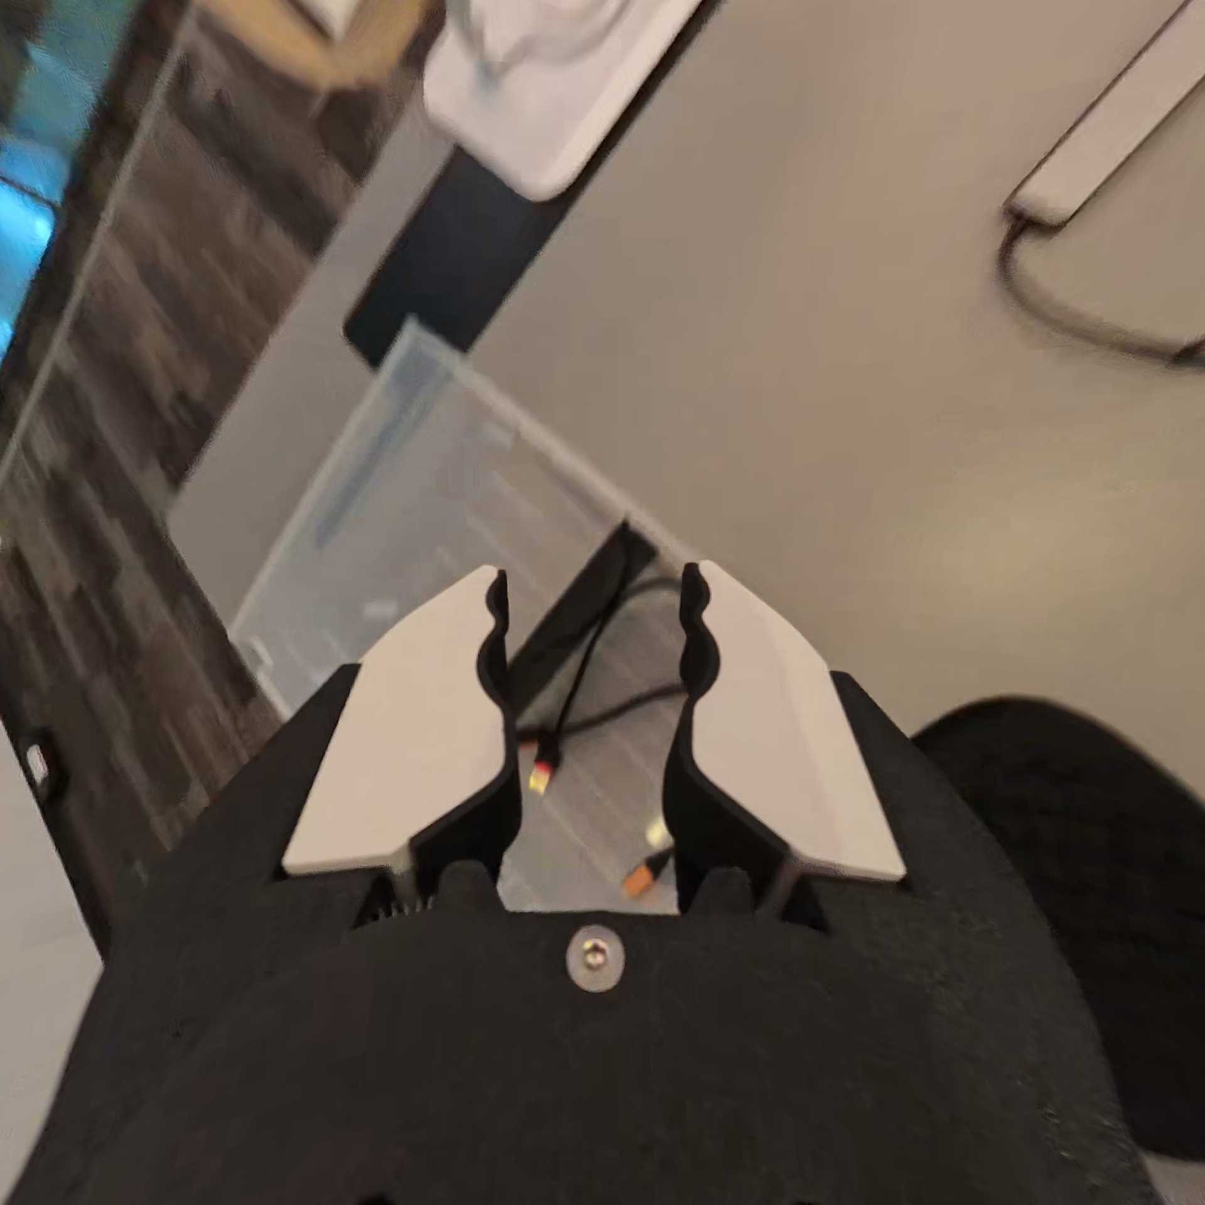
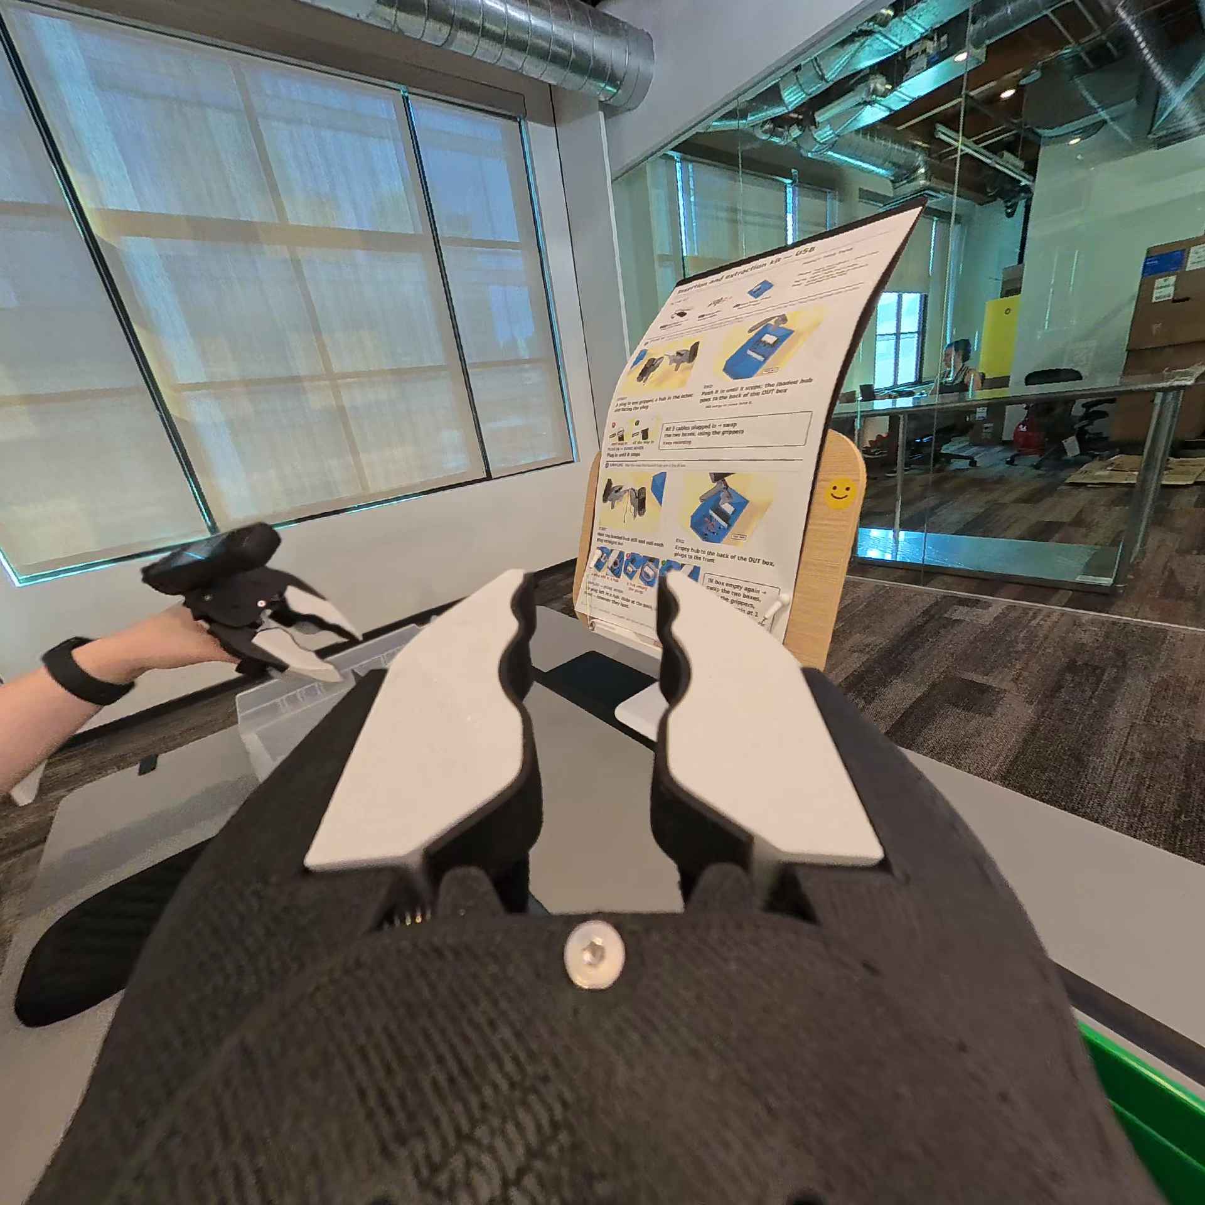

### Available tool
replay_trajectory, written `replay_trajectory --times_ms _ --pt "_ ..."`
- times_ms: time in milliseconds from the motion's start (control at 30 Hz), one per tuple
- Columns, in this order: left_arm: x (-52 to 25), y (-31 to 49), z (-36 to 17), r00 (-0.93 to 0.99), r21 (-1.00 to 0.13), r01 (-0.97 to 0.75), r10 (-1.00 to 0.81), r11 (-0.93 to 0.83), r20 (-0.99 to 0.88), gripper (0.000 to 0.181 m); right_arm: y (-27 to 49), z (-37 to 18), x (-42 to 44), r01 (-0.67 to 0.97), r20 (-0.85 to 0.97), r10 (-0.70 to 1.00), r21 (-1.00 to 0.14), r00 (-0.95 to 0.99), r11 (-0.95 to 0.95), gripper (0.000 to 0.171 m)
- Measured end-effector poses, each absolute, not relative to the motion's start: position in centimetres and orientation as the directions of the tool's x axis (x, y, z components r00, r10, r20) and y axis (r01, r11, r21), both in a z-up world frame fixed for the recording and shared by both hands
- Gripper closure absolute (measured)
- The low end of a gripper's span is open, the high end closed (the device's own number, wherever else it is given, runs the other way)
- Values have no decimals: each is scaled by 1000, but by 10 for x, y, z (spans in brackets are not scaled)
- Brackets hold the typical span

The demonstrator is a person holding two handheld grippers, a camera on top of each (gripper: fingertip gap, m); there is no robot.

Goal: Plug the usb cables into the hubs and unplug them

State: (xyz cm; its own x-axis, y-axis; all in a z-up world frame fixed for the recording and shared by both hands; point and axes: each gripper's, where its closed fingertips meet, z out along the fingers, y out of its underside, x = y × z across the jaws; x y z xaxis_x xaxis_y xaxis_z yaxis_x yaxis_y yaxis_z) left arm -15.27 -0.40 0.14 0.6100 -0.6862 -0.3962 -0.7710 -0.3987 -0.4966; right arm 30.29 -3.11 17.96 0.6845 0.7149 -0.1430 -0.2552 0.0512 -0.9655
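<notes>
My left gripper (image 1: 592,577) is open and empty, held above a clear plastic box (image 1: 417,521) on the grey table. Inside the box lie a black hub (image 1: 587,600) and black USB cables (image 1: 590,658), one with a red-collared plug (image 1: 540,776) and one with an orange plug (image 1: 642,877). My right gripper (image 2: 595,587) is open and empty, raised above the table and pointing at an instruction sheet. The left gripper also shows in the right wrist view (image 2: 336,652), held in a hand over the clear box (image 2: 306,707).
An instruction sheet (image 2: 737,424) on a wooden stand (image 2: 828,554) stands at the table's far edge. A white hub with a grey cable (image 1: 1069,176) lies on the table. A black chair back (image 1: 1076,847) is near. A green bin (image 2: 1147,1102) sits at lower right. About 50 cm separates my left fingertips from my right.
</notes>
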Motion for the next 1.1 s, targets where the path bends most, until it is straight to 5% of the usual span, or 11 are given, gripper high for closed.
replay_trajectory --times_ms 33,200,533,833,933,1100 --pt "-171 -9 -13 604 -469 -778 -702 -417 -378 129 -30 179 302 -249 -139 712 -967 688 52 135" --pt "-237 -15 -95 435 -195 -900 -825 -389 -361 129 -25 172 293 -215 -129 711 -976 692 33 135" --pt "-281 -8 -149 370 68 -920 -913 -385 -170 138 -10 156 278 -156 -121 707 -988 696 -15 135" --pt "-275 -14 -152 430 77 -897 -899 -436 -85 155 -7 146 267 -105 -104 716 -994 691 -42 135" --pt "-281 -13 -153 415 100 -897 -899 -430 -142 177 -8 145 262 -82 -86 724 -996 684 -41 135" --pt "-273 -24 -141 513 61 -852 -852 -520 -100 177 -9 144 260 -76 -84 732 -996 677 -44 135"
